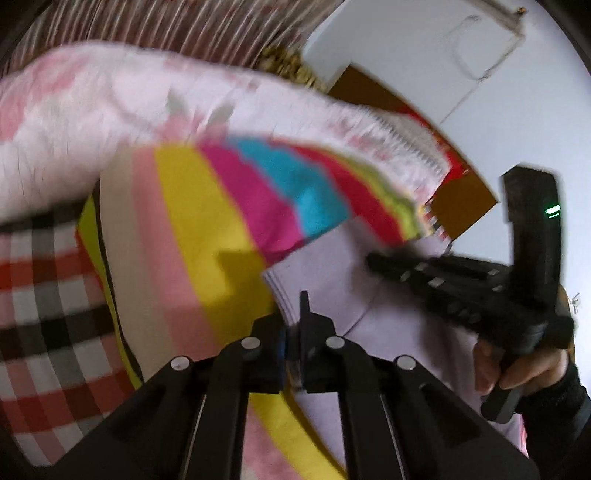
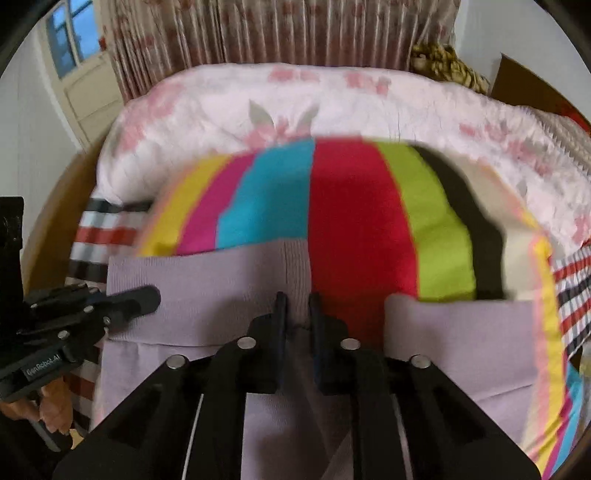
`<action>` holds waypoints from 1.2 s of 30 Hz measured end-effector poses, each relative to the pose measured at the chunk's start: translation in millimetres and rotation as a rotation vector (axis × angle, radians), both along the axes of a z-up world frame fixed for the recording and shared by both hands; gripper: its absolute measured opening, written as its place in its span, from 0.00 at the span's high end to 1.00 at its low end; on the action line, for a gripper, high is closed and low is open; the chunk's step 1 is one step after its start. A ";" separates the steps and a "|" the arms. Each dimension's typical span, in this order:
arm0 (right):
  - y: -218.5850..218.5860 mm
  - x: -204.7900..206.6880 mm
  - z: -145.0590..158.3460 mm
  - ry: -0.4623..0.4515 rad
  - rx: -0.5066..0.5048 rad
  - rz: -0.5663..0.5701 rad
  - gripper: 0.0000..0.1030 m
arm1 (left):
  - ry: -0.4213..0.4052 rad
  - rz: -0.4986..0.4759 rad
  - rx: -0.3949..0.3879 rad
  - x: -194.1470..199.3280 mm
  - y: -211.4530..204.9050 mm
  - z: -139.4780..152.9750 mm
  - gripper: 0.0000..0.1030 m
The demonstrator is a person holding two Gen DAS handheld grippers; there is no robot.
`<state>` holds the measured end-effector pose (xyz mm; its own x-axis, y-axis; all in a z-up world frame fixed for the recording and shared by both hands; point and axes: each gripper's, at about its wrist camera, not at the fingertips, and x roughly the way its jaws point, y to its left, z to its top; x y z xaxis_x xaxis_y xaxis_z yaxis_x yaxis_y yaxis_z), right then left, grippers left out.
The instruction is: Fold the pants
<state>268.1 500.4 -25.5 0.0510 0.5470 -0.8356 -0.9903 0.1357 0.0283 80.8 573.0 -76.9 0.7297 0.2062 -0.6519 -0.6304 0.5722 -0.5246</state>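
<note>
Pale lilac knit pants point(image 2: 207, 295) lie on a rainbow-striped blanket point(image 2: 351, 214) on the bed, and show in the left wrist view point(image 1: 332, 269) too. My left gripper point(image 1: 293, 321) is shut on the pants' edge near a corner; it also shows at the left of the right wrist view point(image 2: 147, 299). My right gripper point(image 2: 297, 314) is shut on a ribbed fold of the pants in the middle; it shows at the right of the left wrist view point(image 1: 373, 262). A second lilac part point(image 2: 461, 332) lies to the right.
A pink floral quilt point(image 2: 295, 107) is bunched behind the blanket. A red, black and white checked sheet point(image 1: 48, 314) covers the bed. A striped curtain point(image 2: 277, 33), a door point(image 2: 77, 70) and brown cardboard point(image 1: 465, 203) stand around the bed.
</note>
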 end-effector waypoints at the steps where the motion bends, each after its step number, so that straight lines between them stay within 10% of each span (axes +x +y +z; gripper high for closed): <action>1: -3.7 3.9 5.4 0.036 0.007 -0.015 0.63 | -0.010 0.002 0.003 -3.1 -0.3 -1.9 0.89; 3: -21.1 9.2 25.5 0.087 0.083 -0.026 0.24 | 0.012 0.041 0.044 -12.6 -3.3 6.1 0.62; 5: -39.2 11.2 43.6 0.073 0.152 -0.036 0.18 | 0.067 0.156 0.152 -28.9 -10.5 25.5 0.32; 9: -67.4 20.5 53.4 -0.013 0.124 -0.107 0.42 | -0.030 0.085 0.271 -39.7 -40.9 65.1 0.27; 17: -72.7 5.6 2.8 -0.117 -0.033 -0.102 0.53 | -0.007 -0.267 0.105 17.6 -75.7 28.6 0.23; 24: -95.7 24.1 16.2 0.024 0.057 -0.098 0.91 | -0.045 -0.300 0.027 18.7 -65.6 10.3 0.13; 29: -111.9 29.1 31.8 0.099 0.157 -0.119 0.95 | -0.063 -0.290 0.012 19.0 -65.8 9.2 0.10; 36: -117.4 -28.5 61.7 0.075 0.218 0.074 0.95 | -0.474 -0.319 -0.315 6.7 -31.8 42.0 0.10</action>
